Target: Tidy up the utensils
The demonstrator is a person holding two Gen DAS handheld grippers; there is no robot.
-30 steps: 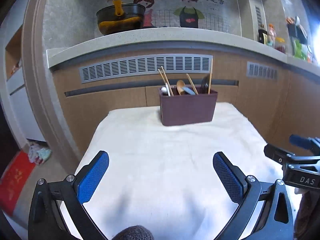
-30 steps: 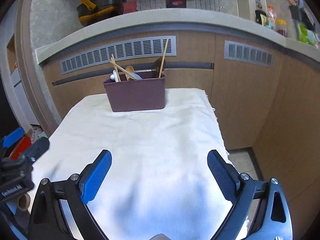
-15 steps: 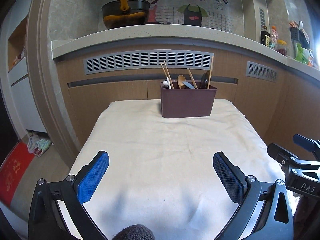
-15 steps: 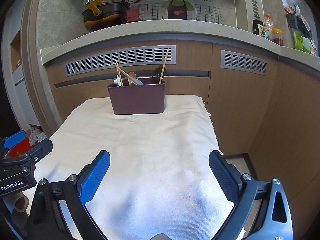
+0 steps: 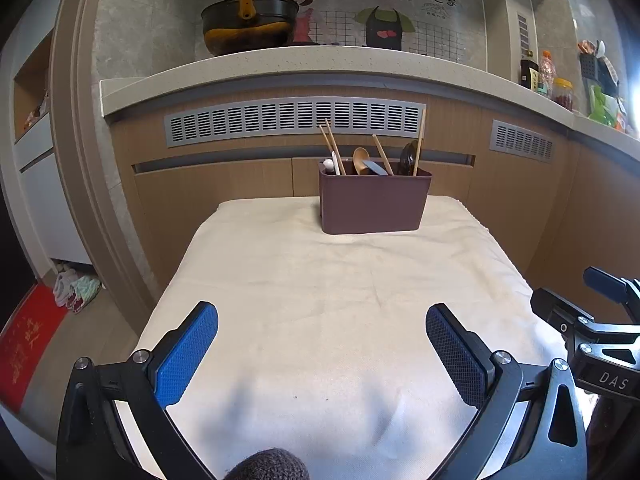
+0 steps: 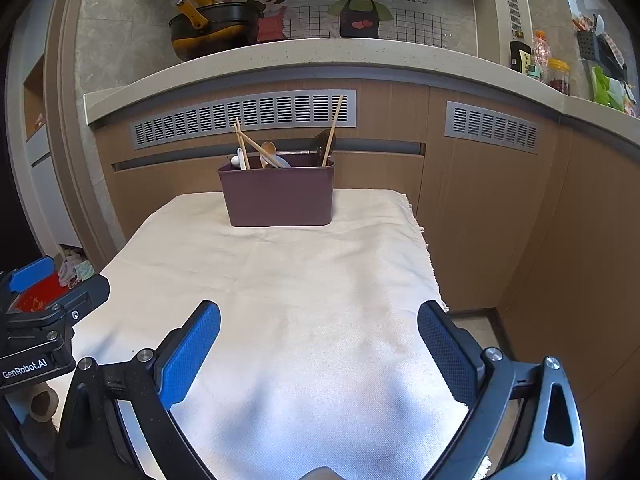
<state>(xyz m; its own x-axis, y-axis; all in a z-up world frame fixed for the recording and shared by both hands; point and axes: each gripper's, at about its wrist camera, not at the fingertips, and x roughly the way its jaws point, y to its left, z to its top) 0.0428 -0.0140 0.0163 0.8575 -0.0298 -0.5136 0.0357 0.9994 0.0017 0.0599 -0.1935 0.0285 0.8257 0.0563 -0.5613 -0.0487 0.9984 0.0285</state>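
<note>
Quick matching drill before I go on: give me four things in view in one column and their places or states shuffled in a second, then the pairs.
Things:
1. utensil holder
2. black pot
3. left hand-held gripper
4. wooden spoon

Places or states:
A. up on the counter ledge
B. open, empty, over the near end of the cloth
C. standing inside the brown bin
D. at the far end of the cream cloth

Pairs: 1-D, 2-A, 3-B, 4-C
</note>
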